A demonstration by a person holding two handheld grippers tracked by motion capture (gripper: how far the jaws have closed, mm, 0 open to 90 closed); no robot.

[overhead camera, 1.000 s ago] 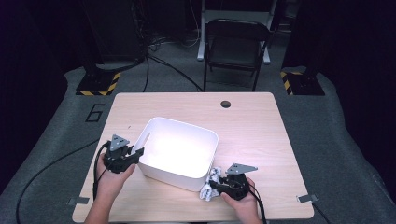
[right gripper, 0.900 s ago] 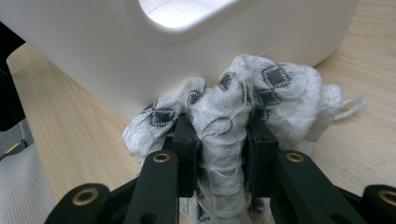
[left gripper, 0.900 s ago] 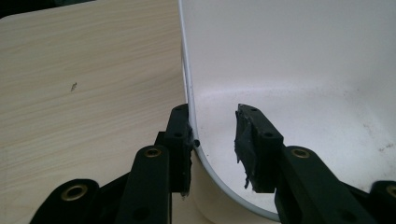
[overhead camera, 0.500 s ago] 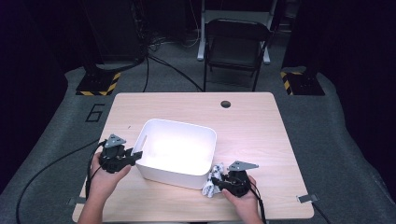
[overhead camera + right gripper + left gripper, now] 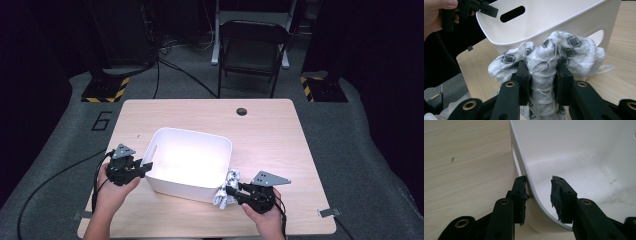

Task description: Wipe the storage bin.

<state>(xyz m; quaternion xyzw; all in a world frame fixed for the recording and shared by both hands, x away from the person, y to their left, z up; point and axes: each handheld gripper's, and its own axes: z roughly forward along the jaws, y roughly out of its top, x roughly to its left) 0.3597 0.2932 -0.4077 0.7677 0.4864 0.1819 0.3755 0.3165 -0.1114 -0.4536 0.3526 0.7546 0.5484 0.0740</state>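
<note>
A white plastic bin (image 5: 192, 132) stands on the wooden table (image 5: 270, 140). My left gripper (image 5: 146, 167) is at its left wall. In the left gripper view the jaws (image 5: 539, 187) straddle the bin's rim (image 5: 520, 157): the outer pad touches the wall, while the inner pad stands off it, so the gripper is open. My right gripper (image 5: 229, 191) is shut on a bunched white cloth with a grey pattern (image 5: 231, 177) at the bin's near right corner. The right gripper view shows the cloth (image 5: 564, 47) squeezed between the pads (image 5: 541, 72), just in front of the bin (image 5: 554, 15).
A black folding chair (image 5: 252, 45) stands beyond the table's far edge. A round cable hole (image 5: 242, 111) lies near that edge. Cables run over the floor at the left (image 5: 45, 180). The person's other hand (image 5: 436, 12) holds the left gripper at the bin's far handle slot.
My right gripper has risen a little with the cloth, close to the bin's corner. The left gripper has stayed at the bin's left wall.
</note>
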